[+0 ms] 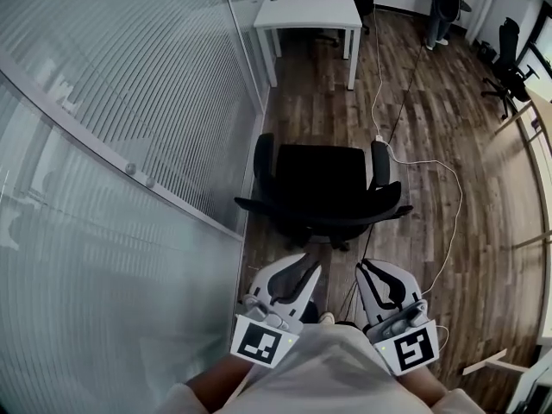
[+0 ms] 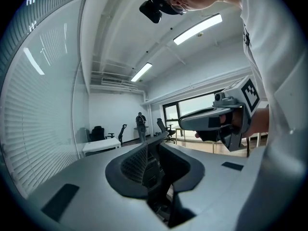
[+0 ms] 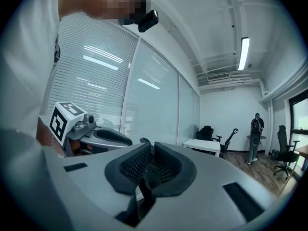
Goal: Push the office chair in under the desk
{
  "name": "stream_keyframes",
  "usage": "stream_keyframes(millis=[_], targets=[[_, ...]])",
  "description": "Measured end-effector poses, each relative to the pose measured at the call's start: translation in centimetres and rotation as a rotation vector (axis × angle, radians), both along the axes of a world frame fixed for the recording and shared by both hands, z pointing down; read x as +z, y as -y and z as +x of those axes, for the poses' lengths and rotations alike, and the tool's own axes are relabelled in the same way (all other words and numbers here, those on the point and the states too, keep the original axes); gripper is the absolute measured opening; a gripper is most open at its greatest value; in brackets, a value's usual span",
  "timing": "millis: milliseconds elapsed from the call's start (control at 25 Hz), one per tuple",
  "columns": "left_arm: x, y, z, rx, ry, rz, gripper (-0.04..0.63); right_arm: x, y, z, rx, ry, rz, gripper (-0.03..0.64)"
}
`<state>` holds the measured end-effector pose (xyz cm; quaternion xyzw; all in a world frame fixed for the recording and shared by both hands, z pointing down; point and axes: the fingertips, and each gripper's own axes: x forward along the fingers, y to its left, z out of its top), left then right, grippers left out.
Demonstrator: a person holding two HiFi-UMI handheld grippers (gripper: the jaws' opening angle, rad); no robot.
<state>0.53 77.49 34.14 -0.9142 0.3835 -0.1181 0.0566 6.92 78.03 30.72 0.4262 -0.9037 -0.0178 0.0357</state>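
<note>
The black office chair [image 1: 323, 188] stands on the wood floor with its back toward me, facing the white desk [image 1: 308, 11] further off by the glass wall. Both grippers are held level just behind the chair's backrest, apart from it. The left gripper [image 1: 306, 266] has its jaws a narrow slit apart with nothing between them; in the left gripper view [image 2: 150, 146] the chair shows dark through the slit. The right gripper [image 1: 369, 267] is shut and empty, with its pads meeting in the right gripper view [image 3: 150, 148]. The desk [image 3: 204, 145] shows far ahead.
A glass partition with blinds [image 1: 129, 102] runs along the left. A white cable [image 1: 431, 171] trails over the floor right of the chair. Other black chairs [image 1: 509, 67] and a standing person [image 1: 444, 7] are at the back. A light desk edge [image 1: 539, 119] is at right.
</note>
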Motion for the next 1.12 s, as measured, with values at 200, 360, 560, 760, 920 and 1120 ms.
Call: stream_keyframes(millis=[200,360,560,760,920,1120], targets=[[3.1,3.3,-2.0,-0.006,0.104,-0.036,0.12,2.4,2.4,0.5,0.014,-0.16,0.011,0.034],[7.3,5.5,-3.9,0.005,0.254,-0.064,0.163,6.0,4.1,1.7,0.005,-0.371,0.003,0.045],[11.8,8.4,-6.4,0.003,0.442,-0.077,0.17,9.7,6.8,4.2,0.046,-0.513,-0.054,0.139],[16.3,10.9,-8.5,0.006,0.628,-0.092,0.186,14.1,8.8,6.7,0.056,-0.738,-0.097,0.173],[18.4,12.3,-9.8,0.009,0.753,-0.084,0.201,16.8,10.1,8.4,0.057,-0.838,-0.144,0.198],[21.3,13.6,-11.3,-0.001,0.87,-0.094,0.202,20.1,11.6,9.9,0.039,-0.917,-0.202,0.222]])
